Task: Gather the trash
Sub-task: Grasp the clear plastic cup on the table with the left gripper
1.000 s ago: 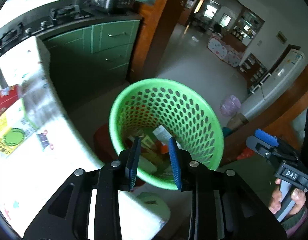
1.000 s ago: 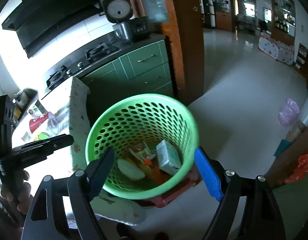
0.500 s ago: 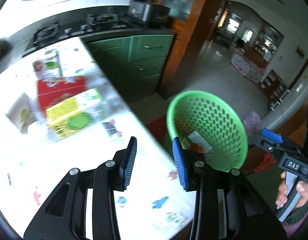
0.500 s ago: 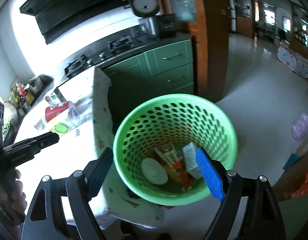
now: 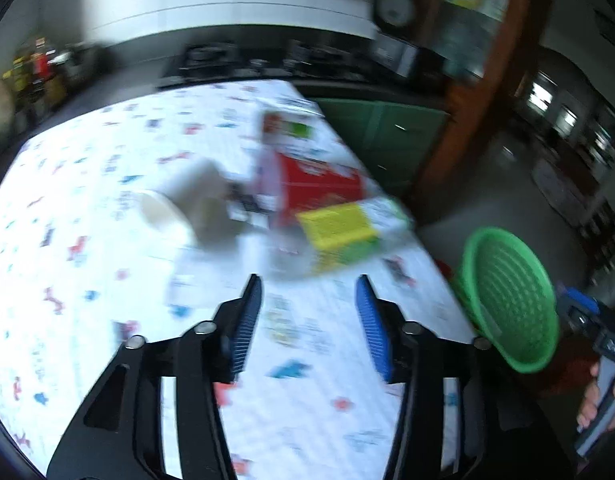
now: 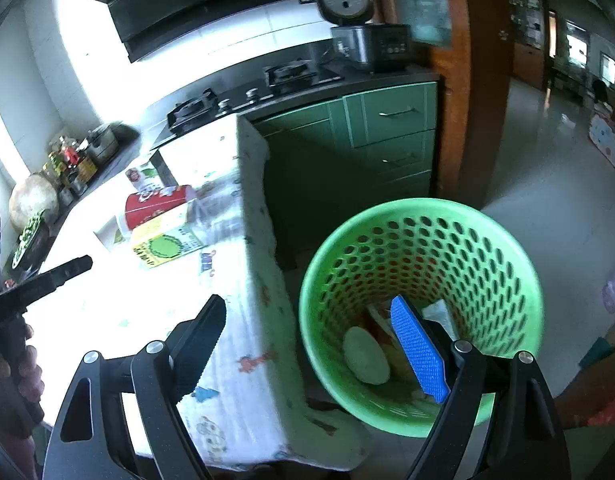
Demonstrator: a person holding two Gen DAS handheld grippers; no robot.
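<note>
Left gripper [image 5: 309,308]: jaws apart, moderate gap, nothing between the pads — it hangs over the table [image 5: 87,240], which wears a white patterned cloth. The left wrist view is heavily motion-blurred; print on the items can't be read. Just ahead of its fingertips lies a yellow-green carton [image 5: 347,236] on its side; beyond that a red box [image 5: 319,184], then a further pack w/ red and green print [image 5: 287,130], too smeared to identify. Ahead-left of the carton: a pale cup-like item [image 5: 163,212], shape uncertain.

Right gripper [image 6: 315,344]: jaws spread wide, holding nothing. Its left finger sits over the table edge, its blue-padded right finger over the mouth of the green perforated basket [image 6: 487,264]. Basket stands on the floor directly ahead of and below this gripper, close against the hanging cloth. Contents, partly hidden by the blue pad: a pale oval piece [image 6: 365,356], a white scrap [image 6: 439,312], and red-orange bits [image 6: 381,332] — remainder not discernible.

Ahead-left of the right gripper, the same carton [image 6: 167,242] and red box [image 6: 155,202] lie on the table. Farther out: green cabinets [image 6: 387,136], gas hob [image 6: 243,92], rice cooker [image 6: 359,12] w/ lid raised.
</note>
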